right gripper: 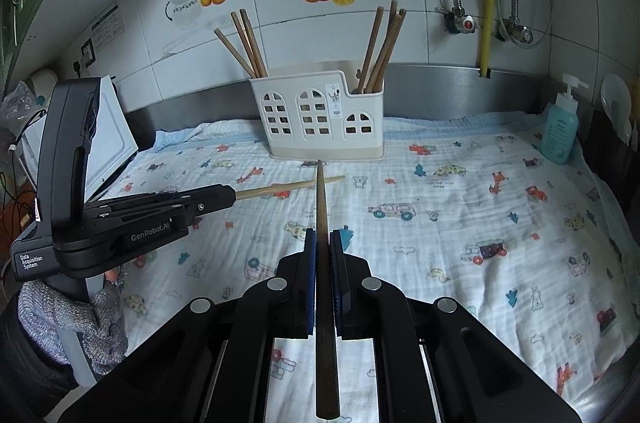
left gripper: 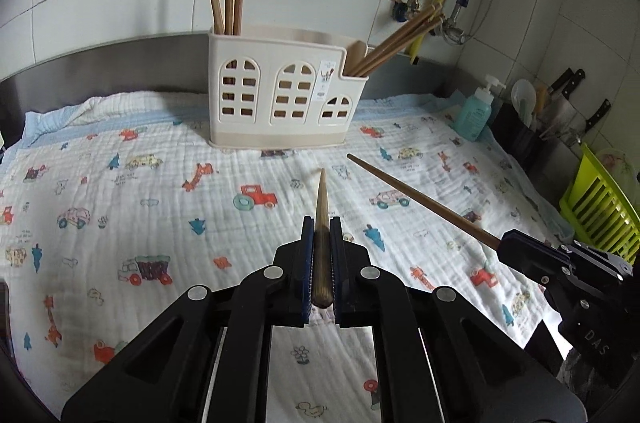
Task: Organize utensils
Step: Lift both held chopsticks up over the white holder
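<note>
- The left gripper (left gripper: 322, 223) has its jaws pinching one brown wooden chopstick (left gripper: 321, 195). The thin tip points toward the cream plastic holder with little window holes (left gripper: 280, 99).
- The right gripper (right gripper: 323, 235) has its jaws pinching another long dark wooden chopstick (right gripper: 321, 199). It also points at the holder.
- The holder stands at the back of the white cloth with cars and trees (left gripper: 160, 207). More chopsticks already stand in its left part and its right part. The middle part looks empty from here.
- In the right camera, the two held sticks look crossed near their tips. I cannot tell if they touch. If both hands go forward together, the sticks could bump and twist in the jaws.
- Each stick is held near its thick end, so the long thin part sticks far out. A small wobble could make the tip miss the opening and hit the rim.
- A hard push could tip the light holder or slide it on the soft cloth.
- A blue soap bottle (right gripper: 560, 127) stands off to the right, well apart.
- The left gripper's side reads "GenRobot.AI" and "Data Acquisition System". The right gripper shows "DAS". The holder's small sticker is too tiny to read.
</note>
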